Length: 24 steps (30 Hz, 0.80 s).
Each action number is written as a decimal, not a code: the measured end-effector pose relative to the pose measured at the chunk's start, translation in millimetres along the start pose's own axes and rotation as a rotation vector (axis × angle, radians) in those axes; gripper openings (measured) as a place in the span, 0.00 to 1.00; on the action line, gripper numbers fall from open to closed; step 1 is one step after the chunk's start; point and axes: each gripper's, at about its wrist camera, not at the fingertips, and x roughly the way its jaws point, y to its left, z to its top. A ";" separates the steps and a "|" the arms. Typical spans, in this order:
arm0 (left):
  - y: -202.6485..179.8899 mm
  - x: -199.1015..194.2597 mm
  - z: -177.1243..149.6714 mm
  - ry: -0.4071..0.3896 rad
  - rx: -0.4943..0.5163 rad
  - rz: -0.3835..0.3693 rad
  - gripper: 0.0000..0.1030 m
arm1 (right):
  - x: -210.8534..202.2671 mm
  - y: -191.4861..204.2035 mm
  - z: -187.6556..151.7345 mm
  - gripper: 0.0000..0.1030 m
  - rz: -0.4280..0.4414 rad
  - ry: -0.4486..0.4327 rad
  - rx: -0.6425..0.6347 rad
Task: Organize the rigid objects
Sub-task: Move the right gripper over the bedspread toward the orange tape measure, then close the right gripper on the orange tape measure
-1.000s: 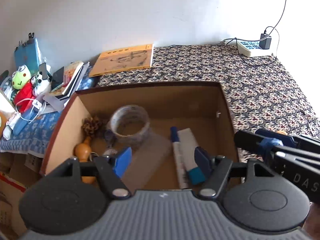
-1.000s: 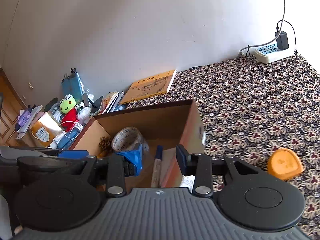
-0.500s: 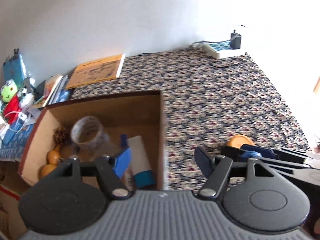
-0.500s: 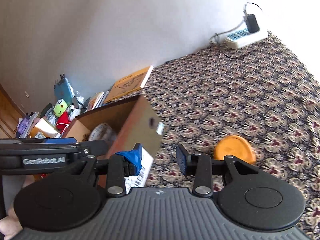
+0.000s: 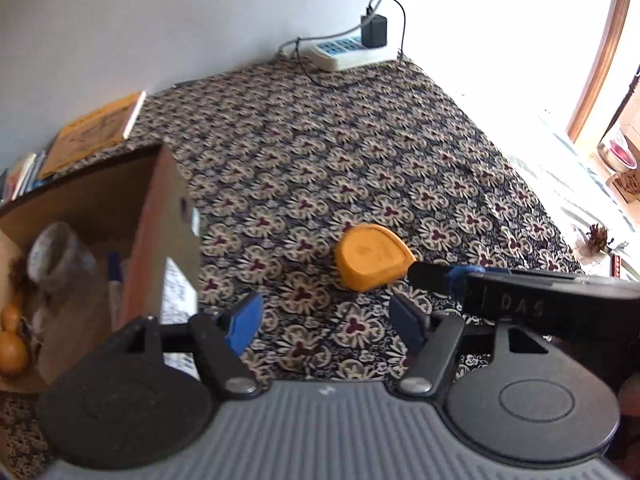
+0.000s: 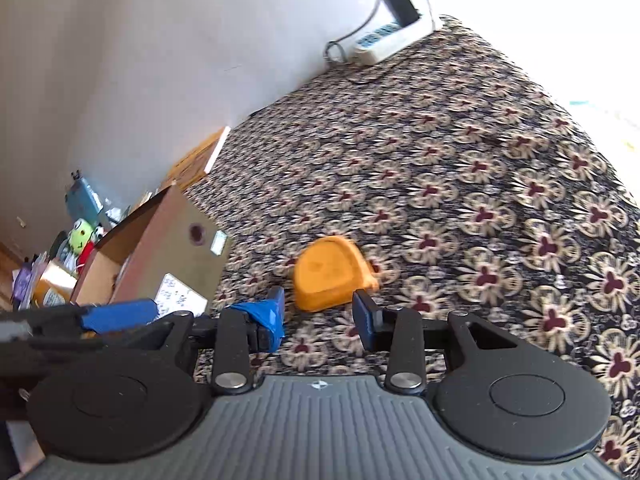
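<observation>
Low over the cloth (image 6: 480,160), both grippers, right (image 6: 318,314) and left (image 5: 326,318), hung spread and empty near the orange case (image 6: 326,272).

We see a surface covered in dark floral-patterned cloth (image 5: 360,152). On it sit an orange rounded case (image 5: 370,256) near the middle, an open cardboard box (image 5: 160,216) at the left, a yellow book (image 5: 96,132) by the wall, and a white power strip (image 5: 348,54) at the far corner.
</observation>
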 end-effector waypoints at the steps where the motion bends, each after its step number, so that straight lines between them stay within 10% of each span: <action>1: -0.5 6.1 -0.4 0.008 -0.005 -0.012 0.69 | 0.4 -4.4 0.9 0.21 -0.008 0.000 0.006; 24: -9.6 101.1 14.7 0.061 0.000 -0.141 0.83 | 63.6 -29.6 37.2 0.22 0.092 0.128 0.050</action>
